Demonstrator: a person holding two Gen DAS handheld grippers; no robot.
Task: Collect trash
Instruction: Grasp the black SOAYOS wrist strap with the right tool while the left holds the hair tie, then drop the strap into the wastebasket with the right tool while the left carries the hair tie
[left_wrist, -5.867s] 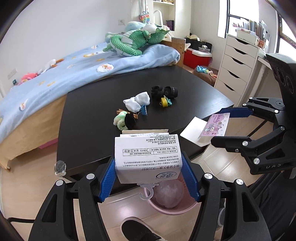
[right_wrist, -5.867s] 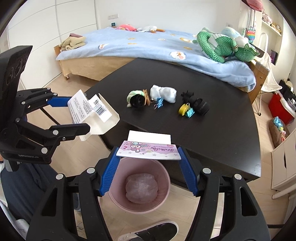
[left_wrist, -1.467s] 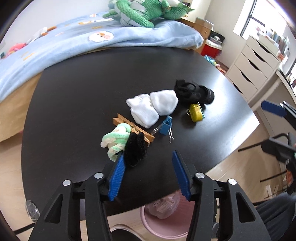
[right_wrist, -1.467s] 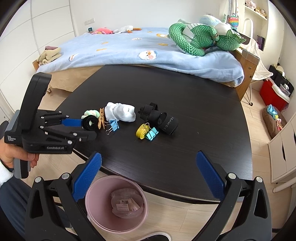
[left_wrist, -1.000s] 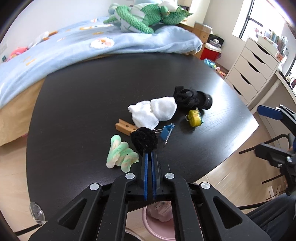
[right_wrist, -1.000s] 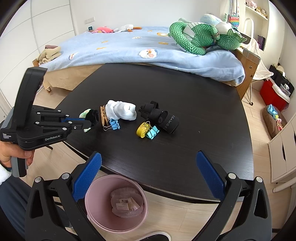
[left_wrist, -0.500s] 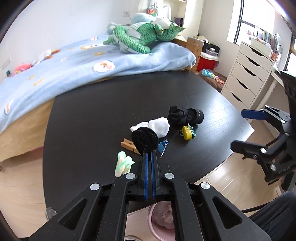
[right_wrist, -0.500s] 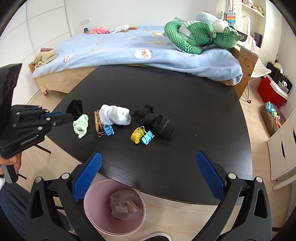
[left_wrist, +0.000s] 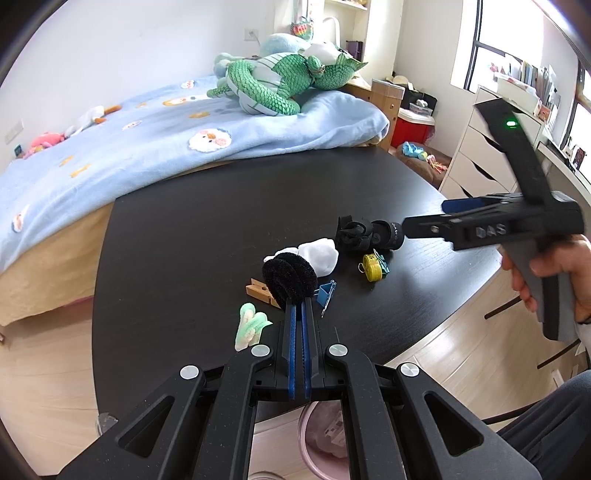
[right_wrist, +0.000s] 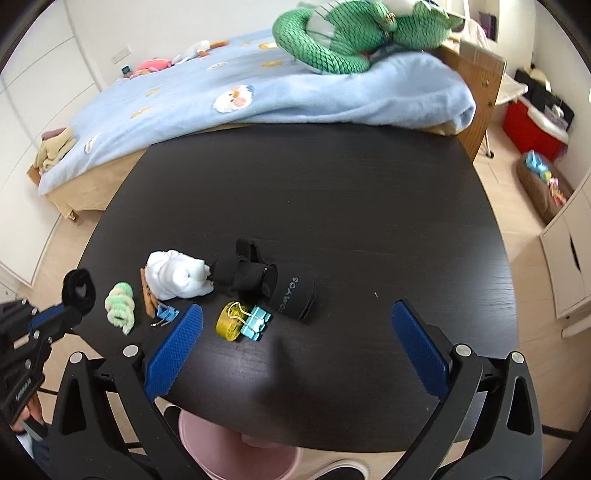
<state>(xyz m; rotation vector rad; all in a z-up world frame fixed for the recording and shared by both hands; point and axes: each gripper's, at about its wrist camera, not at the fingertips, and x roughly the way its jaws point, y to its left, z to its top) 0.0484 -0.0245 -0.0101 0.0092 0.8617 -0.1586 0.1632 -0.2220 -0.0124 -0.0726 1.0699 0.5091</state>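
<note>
My left gripper is shut on a black fuzzy hair tie and holds it just above the black table. The right wrist view shows the same hair tie at the far left. A green-and-white scrunchie, a wooden clothespin, a blue clip, a white sock, a black rolled sleeve and a yellow tape roll lie on the table. My right gripper stands open low over the table, near the black sleeve and yellow roll.
A pink bin holding some paper scraps stands on the floor under the table's near edge. A bed with a blue blanket runs behind the table. White drawers stand at the right. A hand grips the right tool.
My left gripper closed on the black hair tie and lifted it off the table. My right gripper, still open, moved in over the table towards the black sleeve.
</note>
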